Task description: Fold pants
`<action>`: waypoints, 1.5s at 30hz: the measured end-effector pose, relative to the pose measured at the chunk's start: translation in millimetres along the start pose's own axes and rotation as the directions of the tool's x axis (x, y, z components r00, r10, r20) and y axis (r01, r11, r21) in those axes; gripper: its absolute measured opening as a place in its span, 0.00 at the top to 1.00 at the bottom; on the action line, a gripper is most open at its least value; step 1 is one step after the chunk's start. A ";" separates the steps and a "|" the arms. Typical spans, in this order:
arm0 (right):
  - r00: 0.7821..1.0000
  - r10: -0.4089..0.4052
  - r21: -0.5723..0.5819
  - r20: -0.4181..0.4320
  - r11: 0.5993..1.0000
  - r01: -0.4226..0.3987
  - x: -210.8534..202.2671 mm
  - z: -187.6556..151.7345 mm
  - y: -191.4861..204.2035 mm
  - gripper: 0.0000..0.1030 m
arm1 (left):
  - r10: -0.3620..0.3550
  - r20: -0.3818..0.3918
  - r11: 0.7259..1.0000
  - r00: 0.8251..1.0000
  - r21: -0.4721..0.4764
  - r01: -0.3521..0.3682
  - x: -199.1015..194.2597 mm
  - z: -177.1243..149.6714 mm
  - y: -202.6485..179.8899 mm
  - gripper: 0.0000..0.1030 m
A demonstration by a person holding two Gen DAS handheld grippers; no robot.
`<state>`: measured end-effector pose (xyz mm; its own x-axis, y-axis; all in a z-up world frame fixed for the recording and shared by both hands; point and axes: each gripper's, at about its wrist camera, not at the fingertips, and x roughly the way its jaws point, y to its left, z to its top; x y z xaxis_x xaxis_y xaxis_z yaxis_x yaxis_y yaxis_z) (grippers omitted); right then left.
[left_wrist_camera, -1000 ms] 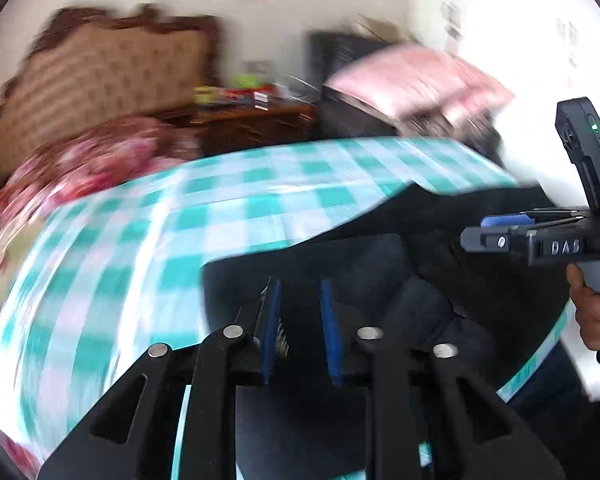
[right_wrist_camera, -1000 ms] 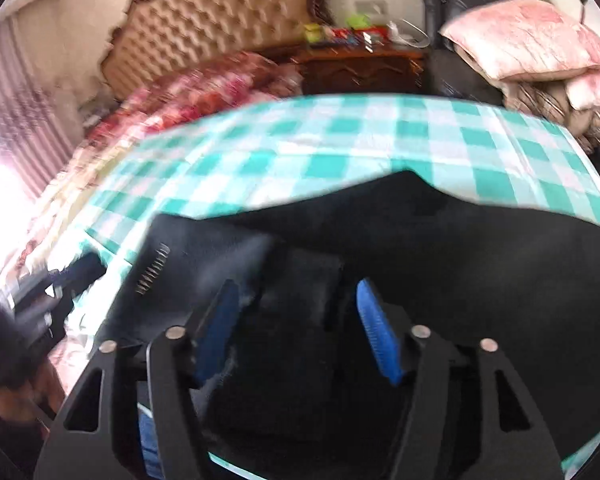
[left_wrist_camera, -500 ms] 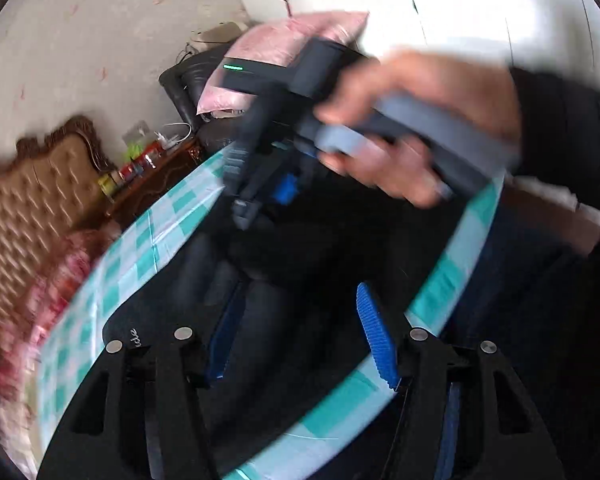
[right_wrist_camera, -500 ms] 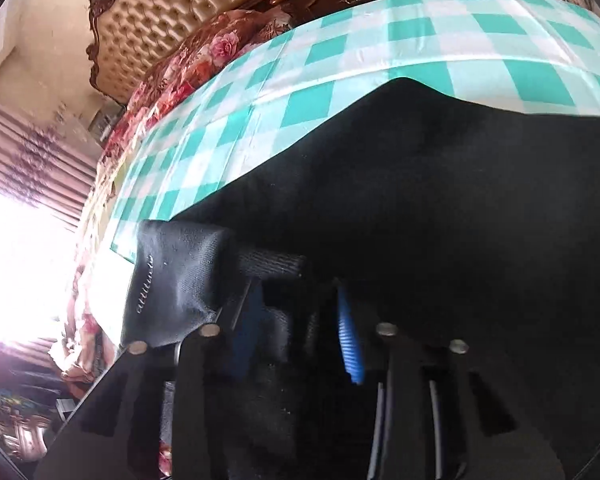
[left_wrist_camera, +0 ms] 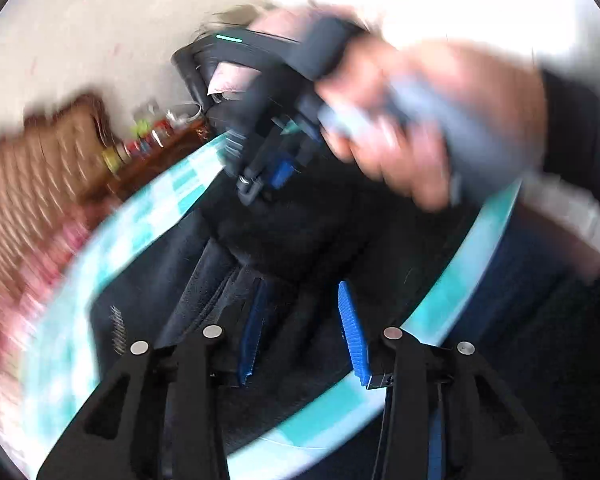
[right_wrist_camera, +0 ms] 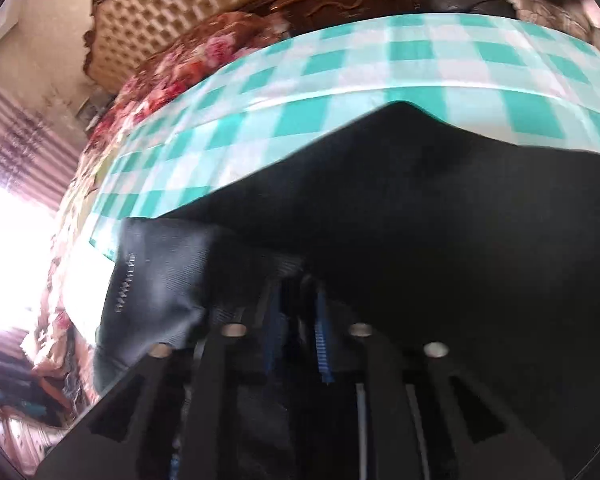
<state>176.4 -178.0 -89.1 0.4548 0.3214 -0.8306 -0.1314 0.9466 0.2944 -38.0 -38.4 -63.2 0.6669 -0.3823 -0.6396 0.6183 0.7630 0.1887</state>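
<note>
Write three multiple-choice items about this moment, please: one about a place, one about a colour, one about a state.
1. Where do the pants lie?
A. on the checked cloth
B. on the headboard
C. on the floor

2. What colour are the checks of the cloth?
A. red and white
B. teal and white
C. yellow and black

3. How is the left claw?
A. shut on a pillow
B. open over the pants
C. out of view

Answers:
1. A, the dark fabric is spread over the cloth.
2. B, teal and white squares show in both views.
3. B, its blue pads stand apart with dark fabric behind them, while the right claw pinches the fabric.
</note>
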 end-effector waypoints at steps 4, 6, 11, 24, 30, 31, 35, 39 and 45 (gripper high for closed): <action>0.988 -0.080 -0.125 0.130 0.988 0.096 -41.3 -12.4 33.7 0.32 | 0.043 0.032 0.942 0.999 -0.335 -0.030 -10.6 11.3 81.8 0.63; 0.987 -0.075 -0.171 0.139 0.980 0.099 -47.6 -21.6 55.9 0.24 | 0.037 -0.037 0.861 0.999 -0.507 -0.050 8.6 8.7 131.2 0.63; 0.967 -0.175 -0.245 0.182 0.945 0.218 -36.6 -43.9 99.6 0.13 | -0.079 -0.293 0.681 0.953 -0.714 -0.163 70.3 -23.4 187.6 0.62; 0.963 -0.261 -0.273 0.066 0.924 0.269 9.5 -58.4 91.9 0.08 | 0.000 -0.084 0.674 0.996 -0.736 -0.062 29.9 -15.6 198.0 0.15; 0.970 -0.240 -0.236 0.032 0.942 0.240 24.3 -64.7 79.5 0.02 | 0.080 -0.062 0.671 0.995 -0.735 -0.100 -25.7 -44.9 197.0 0.46; 0.971 -0.238 -0.233 0.032 0.943 0.239 24.9 -65.2 78.7 0.02 | 0.070 -0.059 0.656 0.996 -0.749 -0.091 -29.9 -53.4 196.5 0.50; 0.971 -0.238 -0.231 0.038 0.943 0.240 26.3 -66.1 78.0 0.02 | 0.044 -0.058 0.624 0.997 -0.778 -0.073 -33.1 -84.0 188.4 0.53; 0.971 -0.236 -0.227 0.038 0.944 0.238 26.5 -65.9 77.1 0.02 | -0.012 -0.045 0.584 0.999 -0.811 -0.030 -20.6 -102.8 184.5 0.53; 0.973 -0.228 -0.223 0.038 0.947 0.231 27.3 -66.6 76.0 0.02 | -0.062 0.000 0.539 0.998 -0.842 0.034 -14.7 -119.1 192.5 0.44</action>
<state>120.2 -95.6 -120.8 0.5058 0.0958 -0.8573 -0.2156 0.9763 -0.0181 21.6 176.2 -106.2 0.6270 -0.4293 -0.6501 0.0058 0.8370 -0.5471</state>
